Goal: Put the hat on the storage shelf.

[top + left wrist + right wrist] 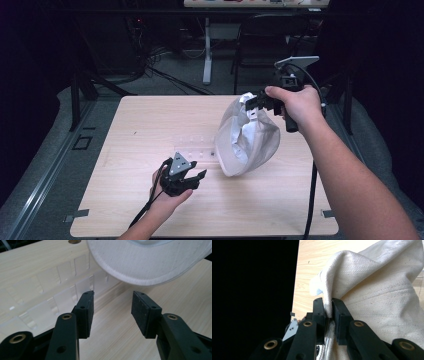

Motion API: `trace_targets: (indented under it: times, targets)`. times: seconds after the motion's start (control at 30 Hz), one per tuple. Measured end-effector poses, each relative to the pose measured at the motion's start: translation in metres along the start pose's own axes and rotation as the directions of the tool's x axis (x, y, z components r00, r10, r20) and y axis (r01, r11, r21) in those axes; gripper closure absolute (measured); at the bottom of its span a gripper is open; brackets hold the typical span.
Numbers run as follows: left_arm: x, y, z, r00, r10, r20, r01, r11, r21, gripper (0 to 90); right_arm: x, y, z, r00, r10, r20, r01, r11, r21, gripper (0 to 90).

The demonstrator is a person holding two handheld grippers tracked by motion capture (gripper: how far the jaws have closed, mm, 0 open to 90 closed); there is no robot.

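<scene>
Here, 1 table (150, 125), pale wood, takes up most of the high view; its far edge meets a dark floor with cables and a chair, hard to make out.

1 cap (245, 137), off-white cloth, hangs above the table's right half, gathered at the top where it is held and with its lower edge just over the wood. The high view gives the whole of it. The right gripper view gives the weave and seams of the crown (382, 290) up close, cut off at the right and bottom edges. The left gripper view gives the brim (150, 262) from below, cut off at the top edge.

1 clear tray (57, 287), with small dividers, lies on the table under the brim; in the high view it is a faint glint (197, 145), its outline hard to trace.

1 right gripper (257, 102), raised at the far right: jaws nearly together, pinching a fold of the cap (328, 307). The hand (295, 105) covers its grip.

1 left gripper (192, 175), low near the table's front: jaws (112, 312) partly apart, nothing between them, pads clear of brim and tray, bare wood in the gap.
</scene>
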State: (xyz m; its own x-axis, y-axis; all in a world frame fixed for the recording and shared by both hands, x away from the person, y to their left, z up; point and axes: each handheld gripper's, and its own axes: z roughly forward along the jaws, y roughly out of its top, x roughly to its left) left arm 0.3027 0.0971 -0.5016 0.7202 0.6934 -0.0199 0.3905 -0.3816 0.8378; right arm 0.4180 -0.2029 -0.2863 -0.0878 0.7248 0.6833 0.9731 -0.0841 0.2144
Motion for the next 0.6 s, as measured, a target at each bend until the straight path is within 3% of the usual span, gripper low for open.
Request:
trace_targets:
  times: [0.33, 0.4, 0.5, 0.6]
  targets:
    - [-0.025, 0.020, 0.010, 0.9960, 0.077, 0.045, -0.076, 0.9968, -0.026, 54.5, 0.005, 0.006, 0.004, 0.9998, 0.002, -0.019, -0.002, 1.000, -0.017, 82.2]
    - [-0.035, 0.025, 0.014, 0.9912, 0.115, 0.065, -0.113, 0.9929, -0.037, 53.0, 0.006, 0.007, 0.007, 0.9999, 0.001, -0.017, -0.001, 1.000, -0.021, 82.2]
    - [-0.041, 0.028, 0.016, 0.9877, 0.137, 0.076, -0.134, 0.9899, -0.047, 50.4, 0.008, 0.009, 0.009, 0.9998, 0.001, -0.020, -0.002, 1.000, -0.023, 82.2]
    - [-0.050, 0.033, 0.022, 0.9830, 0.173, 0.061, -0.170, 0.9842, -0.047, 46.6, 0.011, 0.012, 0.013, 0.9998, -0.006, -0.020, 0.006, 1.000, -0.016, 82.2]
